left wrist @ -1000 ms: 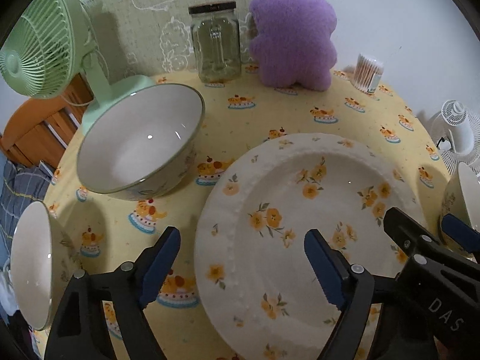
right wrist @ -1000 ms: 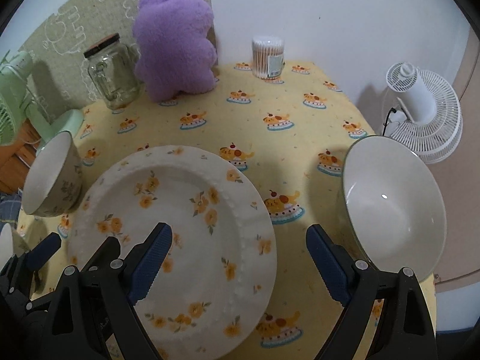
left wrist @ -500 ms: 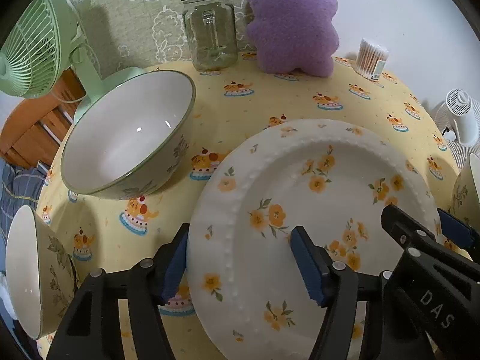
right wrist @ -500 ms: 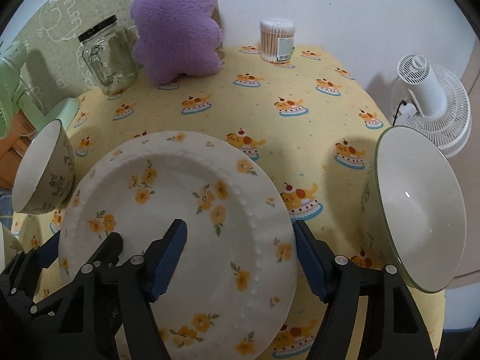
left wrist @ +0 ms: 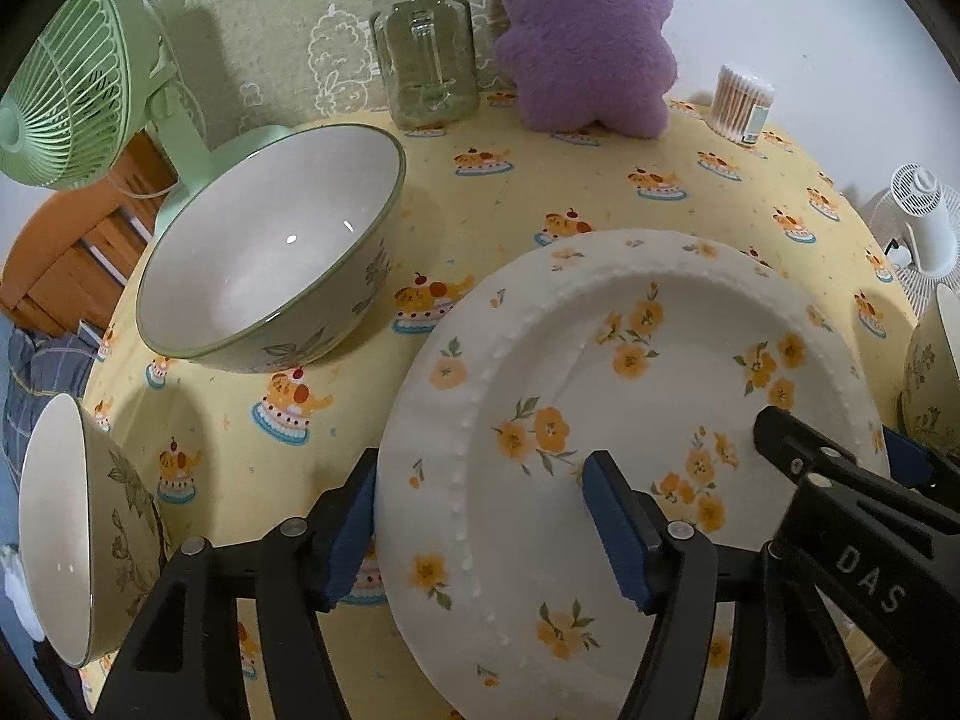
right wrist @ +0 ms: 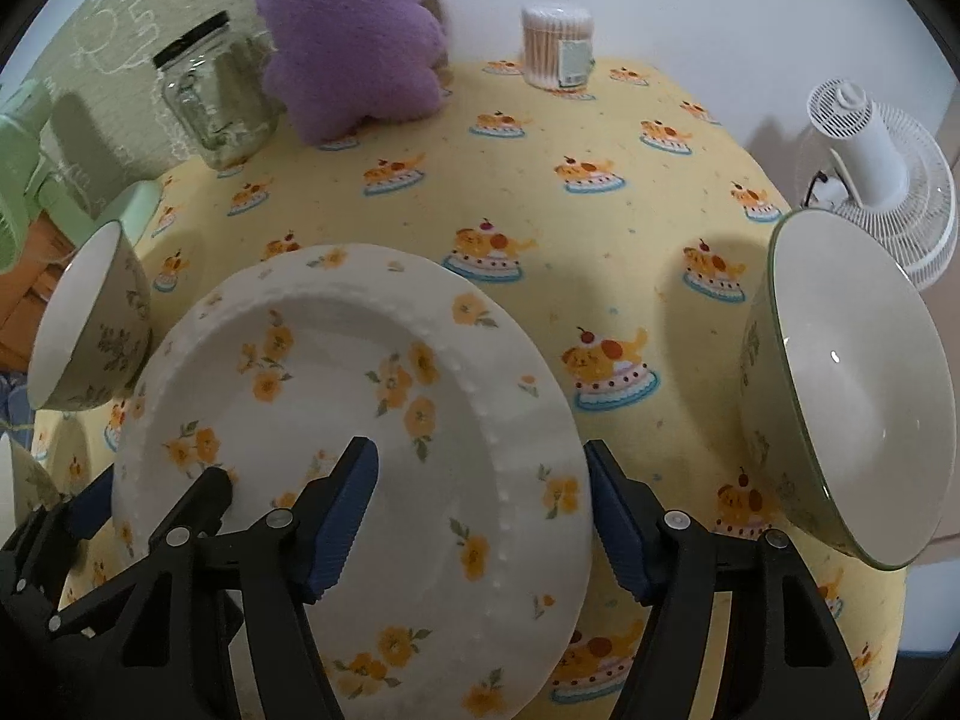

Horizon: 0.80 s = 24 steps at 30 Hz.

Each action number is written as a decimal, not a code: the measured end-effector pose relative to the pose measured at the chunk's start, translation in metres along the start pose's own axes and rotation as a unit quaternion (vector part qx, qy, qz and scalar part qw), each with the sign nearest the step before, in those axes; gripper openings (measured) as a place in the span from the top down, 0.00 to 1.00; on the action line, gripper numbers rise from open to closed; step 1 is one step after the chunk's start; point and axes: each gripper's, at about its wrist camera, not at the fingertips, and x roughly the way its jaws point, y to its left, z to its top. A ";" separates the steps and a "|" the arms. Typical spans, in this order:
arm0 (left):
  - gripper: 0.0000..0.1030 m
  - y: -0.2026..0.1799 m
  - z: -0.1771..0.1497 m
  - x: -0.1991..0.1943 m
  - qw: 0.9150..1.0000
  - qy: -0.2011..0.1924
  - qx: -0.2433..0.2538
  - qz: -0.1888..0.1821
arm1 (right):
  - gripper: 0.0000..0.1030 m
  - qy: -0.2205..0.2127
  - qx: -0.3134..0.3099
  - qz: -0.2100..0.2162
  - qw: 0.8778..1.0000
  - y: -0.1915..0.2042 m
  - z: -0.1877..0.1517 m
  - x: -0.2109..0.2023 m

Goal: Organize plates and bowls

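A white plate (left wrist: 660,390) (right wrist: 336,396) with orange flowers lies tilted just above the yellow tablecloth (left wrist: 540,180). My left gripper (left wrist: 480,498) holds its left rim: one pad outside the edge, one on the upper face, the jaws opening slightly. My right gripper (right wrist: 480,480) is shut on the plate's right rim in the same way. Each gripper shows in the other's view: the right gripper (left wrist: 840,480) and the left gripper (right wrist: 120,516). A large bowl (left wrist: 270,246) (right wrist: 90,324) sits left of the plate, a second bowl (left wrist: 60,516) at the near left, a third bowl (right wrist: 852,396) to the right.
At the back of the table stand a glass jar (left wrist: 426,48), a purple plush (left wrist: 588,36) and a tub of cotton swabs (left wrist: 741,102). A green fan (left wrist: 72,90) stands at the left edge. A white fan (right wrist: 870,168) sits beyond the right edge.
Both grippers narrowed from wide open onto the plate's opposite rims. The plate has since come up a little off the cloth.
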 end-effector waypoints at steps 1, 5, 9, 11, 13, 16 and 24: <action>0.33 0.000 0.000 0.000 1.000 0.000 -0.002 -0.001 | 0.31 0.003 0.002 0.000 1.000 0.001 0.000 0.001; 0.34 0.000 0.002 -0.001 1.000 0.004 -0.004 -0.001 | 0.31 0.001 0.003 -0.016 1.000 0.004 0.001 0.002; 0.34 0.004 0.004 -0.001 1.000 0.016 -0.016 -0.005 | 0.32 -0.004 -0.012 -0.012 1.000 0.006 0.004 -0.002; 0.34 0.007 0.005 -0.004 1.000 0.018 -0.022 -0.006 | 0.32 -0.007 -0.018 -0.009 1.000 0.009 0.006 -0.006; 0.35 0.008 0.005 -0.008 1.000 0.014 -0.021 -0.003 | 0.32 -0.010 -0.021 -0.009 1.000 0.011 0.007 -0.011; 0.35 0.011 0.005 -0.015 1.000 0.014 -0.022 -0.005 | 0.32 -0.008 -0.018 -0.009 1.000 0.013 0.006 -0.018; 0.35 0.021 0.002 -0.037 1.000 0.003 -0.024 -0.003 | 0.32 -0.018 -0.026 -0.005 0.999 0.023 0.001 -0.040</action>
